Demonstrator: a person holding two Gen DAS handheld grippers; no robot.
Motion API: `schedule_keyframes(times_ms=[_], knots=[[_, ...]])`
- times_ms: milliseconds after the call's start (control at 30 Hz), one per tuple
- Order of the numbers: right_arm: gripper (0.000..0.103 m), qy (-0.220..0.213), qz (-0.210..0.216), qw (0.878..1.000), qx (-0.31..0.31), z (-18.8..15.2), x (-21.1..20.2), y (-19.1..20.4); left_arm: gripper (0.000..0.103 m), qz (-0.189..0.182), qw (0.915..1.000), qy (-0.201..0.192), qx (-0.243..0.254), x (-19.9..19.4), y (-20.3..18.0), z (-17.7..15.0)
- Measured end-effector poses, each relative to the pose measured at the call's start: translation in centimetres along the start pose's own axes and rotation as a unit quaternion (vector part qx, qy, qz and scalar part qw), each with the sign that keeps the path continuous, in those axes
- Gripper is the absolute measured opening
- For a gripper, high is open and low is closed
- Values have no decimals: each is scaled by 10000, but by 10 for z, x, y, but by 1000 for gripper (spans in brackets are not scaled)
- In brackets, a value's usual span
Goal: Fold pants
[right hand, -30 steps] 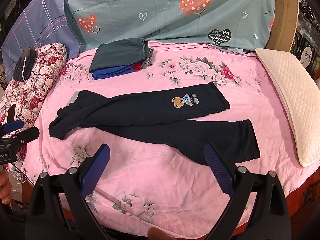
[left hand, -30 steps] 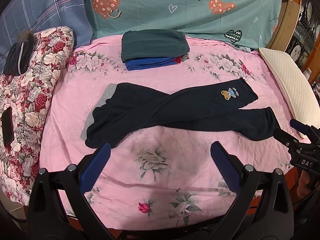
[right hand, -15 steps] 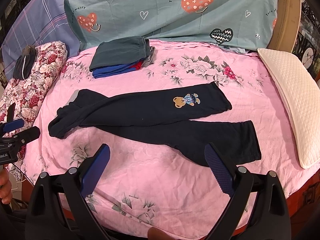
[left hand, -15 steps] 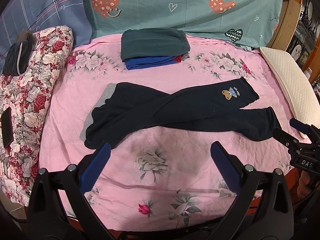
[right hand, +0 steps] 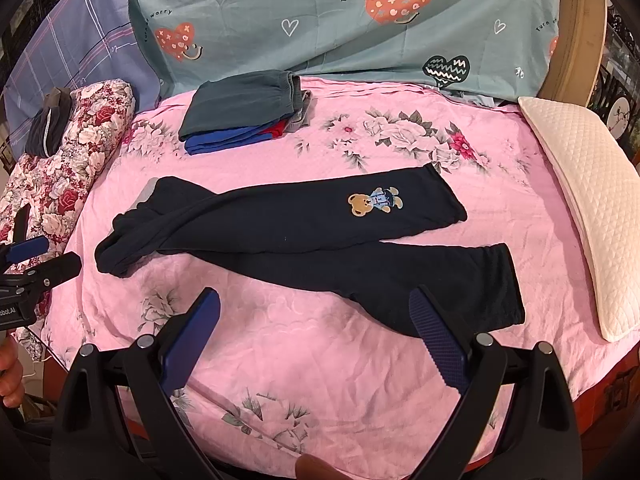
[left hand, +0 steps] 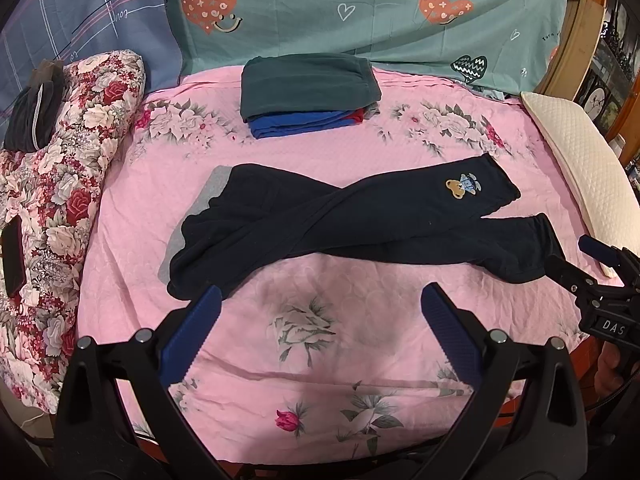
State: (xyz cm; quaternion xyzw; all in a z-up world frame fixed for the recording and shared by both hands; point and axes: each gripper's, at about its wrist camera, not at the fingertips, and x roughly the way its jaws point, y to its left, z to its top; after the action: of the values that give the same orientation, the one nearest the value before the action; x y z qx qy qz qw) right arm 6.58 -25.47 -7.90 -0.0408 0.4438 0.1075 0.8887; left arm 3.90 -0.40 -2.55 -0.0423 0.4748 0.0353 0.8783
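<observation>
Dark navy pants point(left hand: 320, 220) point(right hand: 288, 232) lie spread across the pink floral bedsheet, legs crossed, waistband with grey lining at the left, a bear patch point(right hand: 374, 204) on the upper leg. My left gripper point(left hand: 320, 304) hovers open above the sheet, just in front of the pants. My right gripper point(right hand: 314, 308) is open too, its right finger over the lower leg near the cuff. Each gripper shows at the edge of the other's view: the right gripper point(left hand: 576, 260) near the lower cuff, the left gripper point(right hand: 36, 256) near the waist end.
A stack of folded clothes point(left hand: 308, 92) point(right hand: 244, 108) sits at the back of the bed. A floral quilt point(left hand: 60, 184) with a dark garment and a phone lies at the left. A cream pillow point(right hand: 580, 200) lies along the right edge. Teal bedding stands behind.
Both grippers have edged slightly forward and down toward the pants. The pants have not moved.
</observation>
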Motion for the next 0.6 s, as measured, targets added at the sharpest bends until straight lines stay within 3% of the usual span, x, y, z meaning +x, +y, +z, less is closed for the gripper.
schedule_keyframes(times_ms=[600], knots=[[95, 27, 10, 10000, -42, 4, 3, 2, 101, 1, 10000, 2, -1, 0, 0, 1]])
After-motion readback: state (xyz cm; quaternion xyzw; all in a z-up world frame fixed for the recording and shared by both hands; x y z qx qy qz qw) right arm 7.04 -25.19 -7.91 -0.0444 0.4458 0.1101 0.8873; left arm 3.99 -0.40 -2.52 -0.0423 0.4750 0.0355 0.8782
